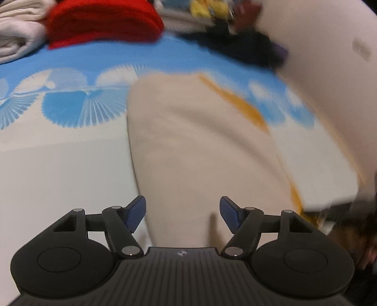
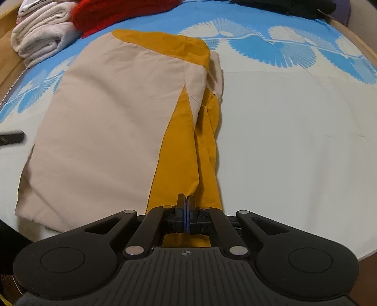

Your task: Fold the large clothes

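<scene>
Right wrist view shows one beige-and-mustard garment (image 2: 106, 122) lying flat on the bed sheet (image 2: 294, 141), with the right gripper (image 2: 186, 216) clamped, jaws together, on its mustard near edge. Left wrist view, blurred, has the left gripper (image 1: 182, 216) hovering over the same garment (image 1: 188, 146) with jaws spread wide and nothing between them. Along the far side sit one folded white stack (image 2: 44, 37), one red garment (image 2: 113, 11) touching it, and one dark pile (image 2: 282, 7) well apart.

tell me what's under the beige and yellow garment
The garment lies on a blue and white bedsheet, which shows all around it. Anything directly beneath the cloth is covered.
</scene>
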A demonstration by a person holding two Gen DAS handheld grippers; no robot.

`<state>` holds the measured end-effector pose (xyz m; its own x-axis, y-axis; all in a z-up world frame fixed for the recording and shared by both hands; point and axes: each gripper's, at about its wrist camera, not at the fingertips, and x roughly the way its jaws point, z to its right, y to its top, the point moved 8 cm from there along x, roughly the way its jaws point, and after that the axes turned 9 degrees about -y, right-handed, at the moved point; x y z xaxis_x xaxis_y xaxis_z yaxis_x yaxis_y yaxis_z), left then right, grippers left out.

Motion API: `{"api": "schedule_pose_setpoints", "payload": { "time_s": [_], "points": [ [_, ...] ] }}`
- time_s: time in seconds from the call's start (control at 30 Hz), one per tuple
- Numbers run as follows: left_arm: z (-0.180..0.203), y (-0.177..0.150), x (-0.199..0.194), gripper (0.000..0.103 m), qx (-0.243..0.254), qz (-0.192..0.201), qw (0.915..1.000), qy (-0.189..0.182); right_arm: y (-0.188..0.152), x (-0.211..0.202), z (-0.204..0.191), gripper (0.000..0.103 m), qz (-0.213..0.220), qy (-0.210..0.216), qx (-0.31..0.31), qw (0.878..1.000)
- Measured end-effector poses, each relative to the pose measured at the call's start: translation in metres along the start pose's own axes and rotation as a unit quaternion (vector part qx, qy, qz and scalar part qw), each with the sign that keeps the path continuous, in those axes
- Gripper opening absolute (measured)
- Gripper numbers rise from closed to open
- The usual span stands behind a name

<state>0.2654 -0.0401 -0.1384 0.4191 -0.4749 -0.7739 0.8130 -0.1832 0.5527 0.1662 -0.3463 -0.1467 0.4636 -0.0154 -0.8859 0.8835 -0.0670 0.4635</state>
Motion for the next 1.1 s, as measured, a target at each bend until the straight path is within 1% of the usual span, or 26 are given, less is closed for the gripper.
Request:
{"api": "schedule_pose_setpoints", "payload": {
  "time_s": [0.03, 0.07, 0.13, 0.23, 0.3, 0.4, 0.43, 0.5, 0.57, 0.6, 0.67, 0.7, 0.73, 0.8, 0.83, 0.9, 0.97, 1.0, 1.03, 1.1],
  "points": [
    [-0.005, -0.012, 0.014, 0.077, 0.012, -0.043, 0.9986, 0.027, 0.001, 0.000, -0.001, 0.000, 0.001, -0.003, -0.003, 1.000],
    [-0.009, -0.021, 0.024, 0.077, 0.016, -0.067, 0.9967, 0.042, 0.000, 0.000, -0.003, 0.000, 0.002, -0.007, -0.007, 1.000],
    [-0.009, -0.020, 0.026, 0.080, 0.013, -0.068, 0.9965, 0.046, -0.001, 0.000, -0.004, 0.000, 0.002, -0.011, -0.010, 1.000],
    [-0.011, -0.020, 0.024, 0.080, -0.004, -0.065, 0.9971, 0.040, 0.004, 0.002, -0.001, 0.000, 0.006, -0.014, -0.009, 1.000],
    [-0.012, -0.021, 0.022, 0.080, -0.006, -0.059, 0.9974, 0.040, 0.006, 0.001, 0.000, 0.000, 0.010, -0.014, -0.006, 1.000],
    [-0.015, -0.020, 0.021, 0.080, -0.022, -0.050, 0.9980, 0.030, 0.011, -0.005, 0.004, 0.002, 0.033, -0.028, 0.001, 0.999],
    [-0.016, -0.019, 0.020, 0.080, -0.031, -0.047, 0.9981, 0.026, 0.015, -0.009, 0.008, 0.009, 0.045, -0.032, 0.011, 0.998],
    [-0.018, -0.015, 0.019, 0.080, -0.047, -0.040, 0.9978, 0.021, 0.024, -0.018, 0.018, 0.015, 0.078, -0.035, 0.038, 0.996],
    [-0.021, -0.011, 0.019, 0.080, -0.064, -0.034, 0.9971, 0.020, 0.032, -0.026, 0.025, 0.020, 0.103, -0.023, 0.067, 0.992],
    [-0.023, -0.010, 0.018, 0.080, -0.076, -0.030, 0.9965, 0.020, 0.034, -0.028, 0.028, 0.025, 0.109, -0.013, 0.079, 0.991],
    [-0.027, -0.007, 0.018, 0.080, -0.104, -0.024, 0.9941, 0.014, 0.035, -0.024, 0.029, 0.032, 0.102, 0.004, 0.092, 0.991],
    [-0.029, -0.005, 0.019, 0.080, -0.121, -0.024, 0.9923, 0.005, 0.034, -0.019, 0.028, 0.037, 0.091, 0.013, 0.095, 0.991],
    [-0.031, -0.002, 0.021, 0.080, -0.136, -0.027, 0.9904, -0.003, 0.032, -0.015, 0.027, 0.039, 0.077, 0.021, 0.097, 0.992],
    [-0.038, 0.006, 0.026, 0.080, -0.166, -0.035, 0.9854, -0.019, 0.026, -0.006, 0.020, 0.040, 0.049, 0.032, 0.095, 0.994],
    [-0.043, 0.013, 0.029, 0.081, -0.176, -0.038, 0.9834, -0.023, 0.024, -0.001, 0.016, 0.040, 0.035, 0.031, 0.089, 0.995],
    [-0.054, 0.029, 0.036, 0.083, -0.191, -0.034, 0.9804, -0.031, 0.017, 0.010, 0.011, 0.040, 0.007, 0.007, 0.066, 0.998],
    [-0.068, 0.042, 0.047, 0.085, -0.206, -0.031, 0.9772, -0.043, 0.013, 0.014, 0.006, 0.039, -0.003, -0.007, 0.055, 0.998],
    [-0.075, 0.046, 0.056, 0.089, -0.217, -0.030, 0.9744, -0.053, 0.013, 0.014, 0.005, 0.037, -0.003, -0.007, 0.053, 0.999],
    [-0.082, 0.047, 0.064, 0.091, -0.230, -0.028, 0.9706, -0.067, 0.012, 0.014, 0.003, 0.027, -0.002, -0.005, 0.052, 0.999],
    [-0.093, 0.045, 0.082, 0.093, -0.266, -0.022, 0.9580, -0.106, 0.013, 0.014, 0.000, 0.010, -0.002, 0.001, 0.047, 0.999]
  ]
}}
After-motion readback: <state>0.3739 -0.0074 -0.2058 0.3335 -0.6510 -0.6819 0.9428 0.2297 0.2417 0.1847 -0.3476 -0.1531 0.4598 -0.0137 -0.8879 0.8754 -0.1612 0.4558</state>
